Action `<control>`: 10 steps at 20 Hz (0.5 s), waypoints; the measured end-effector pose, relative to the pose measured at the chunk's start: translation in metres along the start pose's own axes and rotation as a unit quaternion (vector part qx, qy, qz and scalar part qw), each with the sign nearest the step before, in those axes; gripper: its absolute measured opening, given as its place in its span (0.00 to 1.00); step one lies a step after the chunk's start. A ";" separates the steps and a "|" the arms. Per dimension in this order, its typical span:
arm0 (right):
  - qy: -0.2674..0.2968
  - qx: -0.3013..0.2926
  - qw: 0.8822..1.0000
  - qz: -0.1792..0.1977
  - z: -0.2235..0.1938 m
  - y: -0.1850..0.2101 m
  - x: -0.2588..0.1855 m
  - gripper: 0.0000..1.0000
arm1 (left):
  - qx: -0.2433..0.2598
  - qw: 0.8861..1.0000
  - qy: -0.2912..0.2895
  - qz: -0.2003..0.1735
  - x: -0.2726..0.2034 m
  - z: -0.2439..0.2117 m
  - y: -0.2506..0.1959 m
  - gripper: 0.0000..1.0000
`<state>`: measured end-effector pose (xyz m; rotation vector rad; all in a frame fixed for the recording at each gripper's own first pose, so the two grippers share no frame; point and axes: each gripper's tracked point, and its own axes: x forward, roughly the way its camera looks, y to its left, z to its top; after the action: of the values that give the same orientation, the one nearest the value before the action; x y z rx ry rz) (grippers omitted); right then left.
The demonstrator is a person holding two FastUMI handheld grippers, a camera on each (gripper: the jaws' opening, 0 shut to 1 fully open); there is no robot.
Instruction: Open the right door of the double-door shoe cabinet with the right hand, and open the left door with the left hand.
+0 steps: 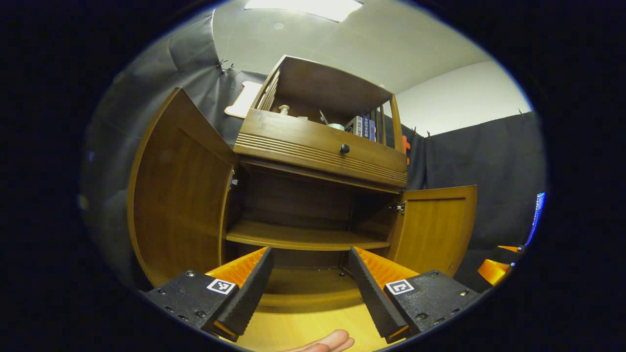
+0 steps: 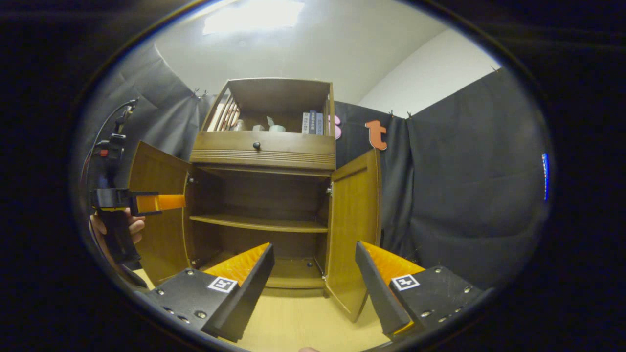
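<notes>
Stuff on the top shelf [image 2: 274,105] behind the drawer [image 2: 264,149] is too small to make out, just some books [image 2: 313,123] and pale bits. The shoe cabinet [image 1: 313,205] stands straight ahead, left door [image 1: 178,190] and right door [image 2: 353,220] both swung wide, bare middle shelf [image 1: 303,237] inside. Left gripper [image 1: 309,281] and right gripper [image 2: 313,278] both have jaws spread, holding nothing, low over the light wood floor [image 2: 298,320].

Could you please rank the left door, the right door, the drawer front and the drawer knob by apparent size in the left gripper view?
1. Left door, though it is nearer the camera.
2. Drawer front and right door look about alike, so I will not rank them.
3. Drawer knob, smallest by far.
</notes>
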<state>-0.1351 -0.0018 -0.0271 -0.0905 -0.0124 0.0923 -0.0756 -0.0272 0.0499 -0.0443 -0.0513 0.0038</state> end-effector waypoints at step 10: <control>0.006 0.034 0.999 0.024 -0.012 0.047 0.061 0.99 | 0.047 0.998 0.030 0.032 0.030 -0.031 0.004 0.92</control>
<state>-0.0787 0.0490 -0.0427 -0.0235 0.0055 0.1391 -0.0439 -0.0241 0.0206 0.0483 0.0099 0.0687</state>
